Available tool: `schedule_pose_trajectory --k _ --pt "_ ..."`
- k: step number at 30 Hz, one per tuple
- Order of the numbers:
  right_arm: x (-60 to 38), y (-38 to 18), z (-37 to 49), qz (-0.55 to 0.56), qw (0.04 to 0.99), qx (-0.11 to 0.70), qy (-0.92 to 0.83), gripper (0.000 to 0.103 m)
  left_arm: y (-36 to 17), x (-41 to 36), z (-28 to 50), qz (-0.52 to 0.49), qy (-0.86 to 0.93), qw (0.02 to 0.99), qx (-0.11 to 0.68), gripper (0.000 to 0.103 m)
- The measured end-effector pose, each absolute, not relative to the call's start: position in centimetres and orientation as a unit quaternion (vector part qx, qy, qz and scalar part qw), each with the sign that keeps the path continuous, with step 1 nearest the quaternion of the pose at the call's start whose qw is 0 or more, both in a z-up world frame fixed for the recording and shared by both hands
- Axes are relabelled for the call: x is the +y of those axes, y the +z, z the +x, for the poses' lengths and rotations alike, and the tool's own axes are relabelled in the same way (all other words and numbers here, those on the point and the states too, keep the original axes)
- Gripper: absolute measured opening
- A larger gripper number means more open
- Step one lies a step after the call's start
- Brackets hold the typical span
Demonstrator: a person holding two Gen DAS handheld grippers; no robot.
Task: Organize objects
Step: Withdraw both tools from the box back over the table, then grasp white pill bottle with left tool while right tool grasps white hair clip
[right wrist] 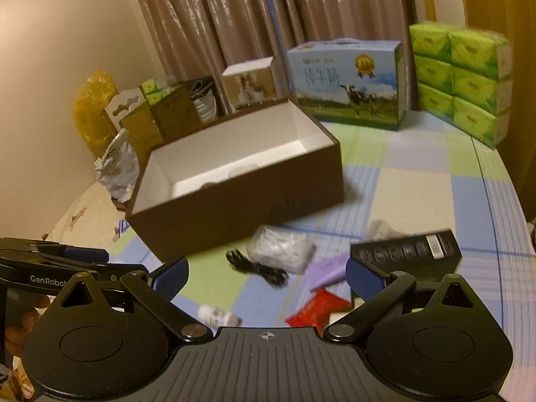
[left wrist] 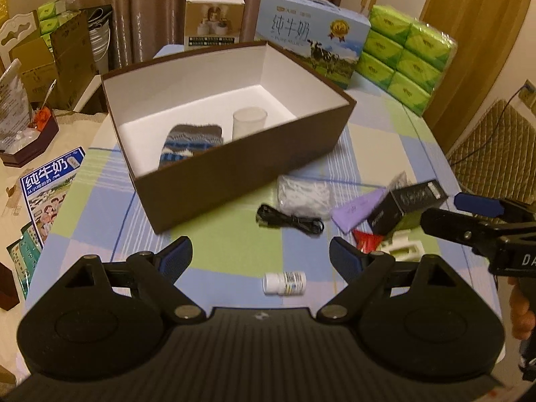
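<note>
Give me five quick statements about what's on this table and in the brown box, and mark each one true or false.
1. A patterned sock and a clear cup lie inside the brown box. True.
2. The black cable is coiled inside the box. False: it lies on the checked tablecloth in front of the box.
3. The left gripper is open with nothing between its fingers. True.
4. The small white bottle stands upright. False: it lies on its side.
5. The green tissue packs sit to the left of the milk carton. False: they sit to its right.
</note>
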State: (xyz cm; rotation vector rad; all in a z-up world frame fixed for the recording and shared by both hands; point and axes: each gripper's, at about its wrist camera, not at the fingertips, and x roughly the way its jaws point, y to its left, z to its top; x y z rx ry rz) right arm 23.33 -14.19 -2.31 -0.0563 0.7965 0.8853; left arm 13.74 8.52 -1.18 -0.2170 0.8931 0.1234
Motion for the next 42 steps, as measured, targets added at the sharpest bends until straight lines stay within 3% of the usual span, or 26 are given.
schedule_pose_trajectory --k 42 --pt "-19.2 -8.4 25.1 -0.048 0.83 0.461 0.31 0.098 -9.3 3.8 15.5 -0.072 0.028 0.868 0.491 0.085"
